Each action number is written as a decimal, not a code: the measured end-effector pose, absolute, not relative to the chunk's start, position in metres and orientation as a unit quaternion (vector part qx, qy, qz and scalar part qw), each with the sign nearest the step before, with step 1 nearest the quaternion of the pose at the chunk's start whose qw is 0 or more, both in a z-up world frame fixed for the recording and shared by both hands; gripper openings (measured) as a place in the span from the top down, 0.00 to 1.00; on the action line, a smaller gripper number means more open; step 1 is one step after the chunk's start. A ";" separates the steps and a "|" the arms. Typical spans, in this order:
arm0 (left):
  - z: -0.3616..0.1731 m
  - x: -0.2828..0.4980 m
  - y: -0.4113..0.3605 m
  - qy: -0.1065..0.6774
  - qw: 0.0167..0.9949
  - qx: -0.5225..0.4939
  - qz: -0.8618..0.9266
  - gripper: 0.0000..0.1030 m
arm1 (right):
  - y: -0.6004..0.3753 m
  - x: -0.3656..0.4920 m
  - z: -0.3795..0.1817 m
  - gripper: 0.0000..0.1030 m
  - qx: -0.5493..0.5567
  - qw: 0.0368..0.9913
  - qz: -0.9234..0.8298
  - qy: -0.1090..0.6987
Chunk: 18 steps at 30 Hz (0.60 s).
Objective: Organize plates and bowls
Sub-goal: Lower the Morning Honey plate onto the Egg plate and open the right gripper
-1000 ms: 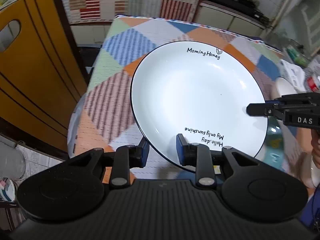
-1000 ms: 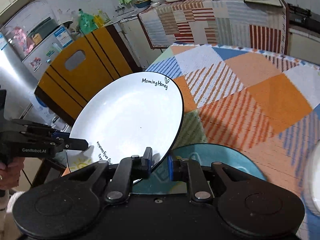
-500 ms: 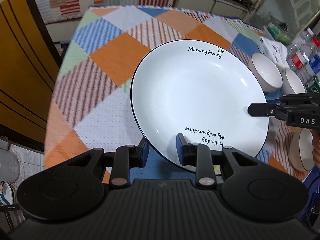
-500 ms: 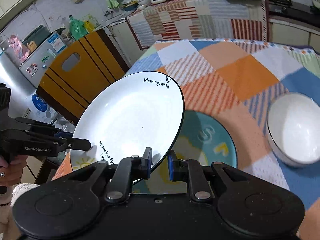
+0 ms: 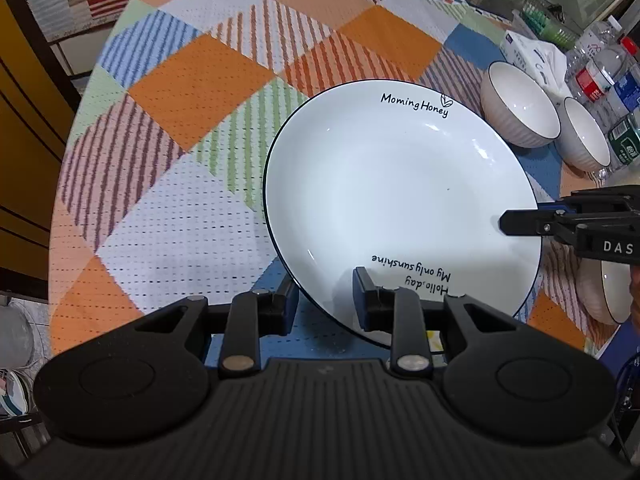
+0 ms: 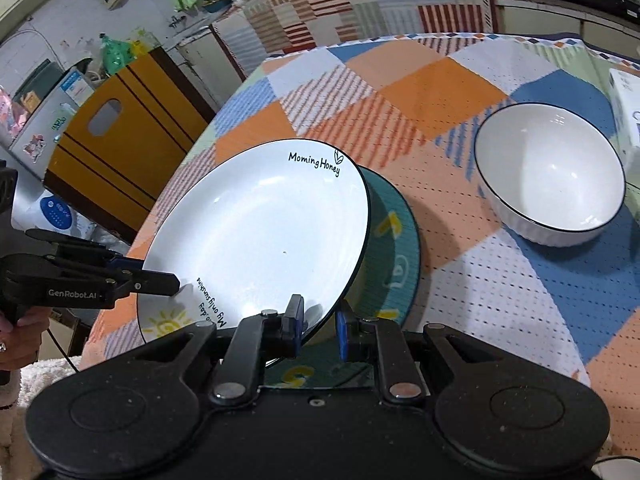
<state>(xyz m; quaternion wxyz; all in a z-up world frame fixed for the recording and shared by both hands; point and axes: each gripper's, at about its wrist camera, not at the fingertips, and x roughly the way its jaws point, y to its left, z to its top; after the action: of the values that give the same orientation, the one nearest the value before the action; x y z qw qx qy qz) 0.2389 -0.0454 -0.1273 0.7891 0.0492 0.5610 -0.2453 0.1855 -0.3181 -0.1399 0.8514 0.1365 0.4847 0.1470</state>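
A white plate (image 5: 400, 196) with a black rim and lettering is held by both grippers above the table. My left gripper (image 5: 326, 298) is shut on its near rim; it also shows at the left of the right wrist view (image 6: 160, 280). My right gripper (image 6: 318, 326) is shut on the plate's (image 6: 256, 236) other rim, and shows at the right of the left wrist view (image 5: 516, 222). A teal plate (image 6: 394, 248) lies on the table just beneath. White bowls (image 5: 520, 110) (image 5: 586, 136) (image 6: 550, 172) stand to the right.
The round table has a patchwork cloth (image 5: 192, 80). Water bottles (image 5: 604, 64) and a tissue pack (image 5: 532, 54) stand at its far right. Another bowl (image 5: 612, 296) sits near the right edge. A yellow chair back (image 6: 116, 128) stands beside the table on the left.
Both grippers have carried the white plate forward and down over the table, tilting it flatter. The teal plate and the bowls have come into view beneath and beside it.
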 end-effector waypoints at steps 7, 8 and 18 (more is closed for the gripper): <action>-0.130 0.240 -0.055 0.567 0.782 0.056 -0.253 0.74 | -0.321 0.181 -0.138 0.80 0.130 0.848 0.125 0.498; -0.131 0.240 -0.057 0.569 0.780 0.058 -0.253 0.74 | -0.321 0.180 -0.138 0.79 0.129 0.847 0.121 0.501; -0.137 0.243 -0.069 0.590 0.771 0.065 -0.233 0.73 | -0.305 0.184 -0.135 0.77 0.076 0.846 0.076 0.522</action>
<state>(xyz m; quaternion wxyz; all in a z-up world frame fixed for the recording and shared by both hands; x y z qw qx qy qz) 0.2426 -0.0689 -0.1369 0.7706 0.0653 0.5896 -0.2329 0.1836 -0.3050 -0.1348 0.8458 0.0765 0.5225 0.0760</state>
